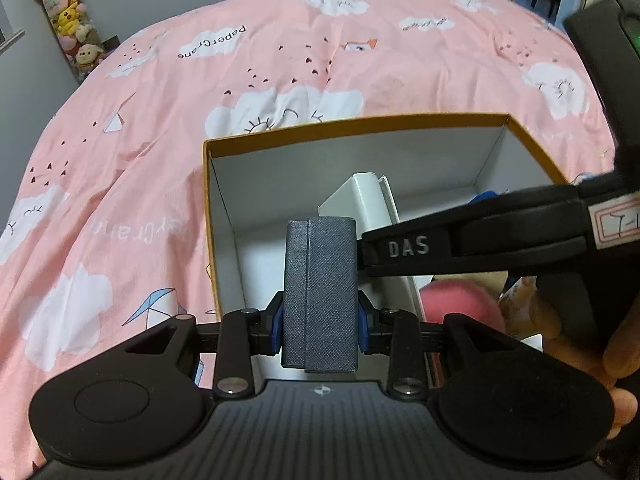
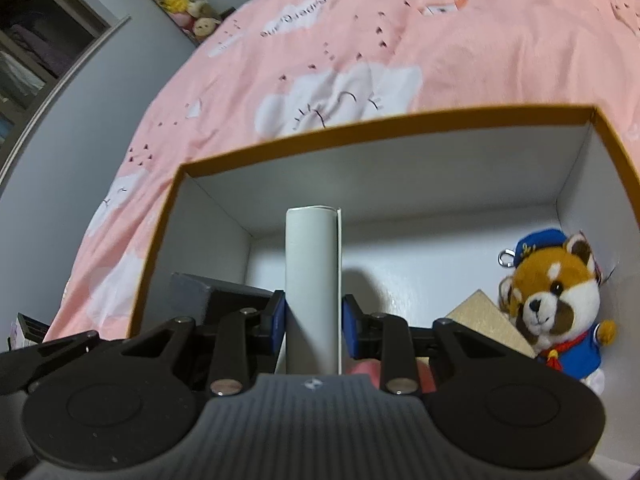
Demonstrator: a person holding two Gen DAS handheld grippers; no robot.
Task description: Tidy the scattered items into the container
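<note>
An open cardboard box (image 1: 352, 125) with orange rim and white inside sits on the pink bed; it also shows in the right wrist view (image 2: 384, 120). My left gripper (image 1: 320, 322) is shut on a dark grey textured case (image 1: 320, 292), held over the box's near left part. My right gripper (image 2: 314, 320) is shut on a pale grey-white box (image 2: 312, 280), held upright inside the container; that box shows in the left wrist view (image 1: 368, 200). The right gripper's black body (image 1: 480, 244) crosses the left view from the right.
Inside the container lie a red panda plush in a blue outfit (image 2: 556, 304), a tan wooden block (image 2: 488, 324) and something pink (image 1: 460, 304). The pink cloud-print bedspread (image 1: 280, 60) surrounds the box. A column of plush toys (image 1: 72, 20) stands by the far wall.
</note>
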